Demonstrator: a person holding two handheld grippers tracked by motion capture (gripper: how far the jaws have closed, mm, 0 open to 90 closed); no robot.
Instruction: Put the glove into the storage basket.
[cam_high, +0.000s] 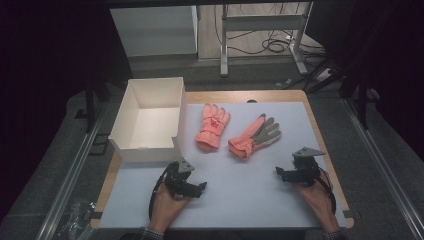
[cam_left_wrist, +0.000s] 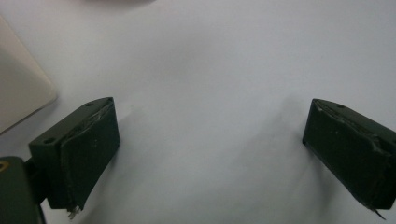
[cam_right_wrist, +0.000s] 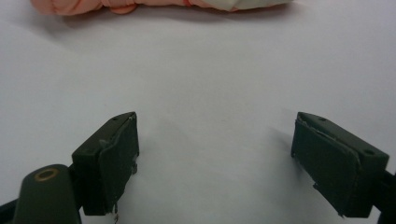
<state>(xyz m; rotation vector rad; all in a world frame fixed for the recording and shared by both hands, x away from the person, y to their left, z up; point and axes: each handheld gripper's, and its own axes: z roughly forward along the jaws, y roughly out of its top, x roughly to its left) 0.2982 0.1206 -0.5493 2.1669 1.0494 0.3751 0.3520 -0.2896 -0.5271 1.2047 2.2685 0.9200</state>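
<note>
Currently both hands at near edge of white mat (cam_high: 235, 200), which covers a wooden table (cam_high: 300, 95).

L gripper (cam_high: 196, 189): held low over mat, near-left, just below the box corner. Jaws spread wide in left gripper view (cam_left_wrist: 210, 154), nothing between, bare mat under them; pale box corner at frame left.

R gripper (cam_high: 283, 173): near-right over mat. Jaws spread wide in right gripper view (cam_right_wrist: 215, 158), empty. Glove edge visible at top of that frame, well apart from the jaws.

White cardboard box (cam_high: 150, 150): open top, empty, at far-left of table, overlapping mat's left edge.

Orange glove (cam_high: 211, 127): flat on mat, back side up, fingers pointing away, just right of box.

Orange/grey glove (cam_high: 255, 136): palm up, lying diagonal, near the first glove, not touching as far as I can tell.
</note>
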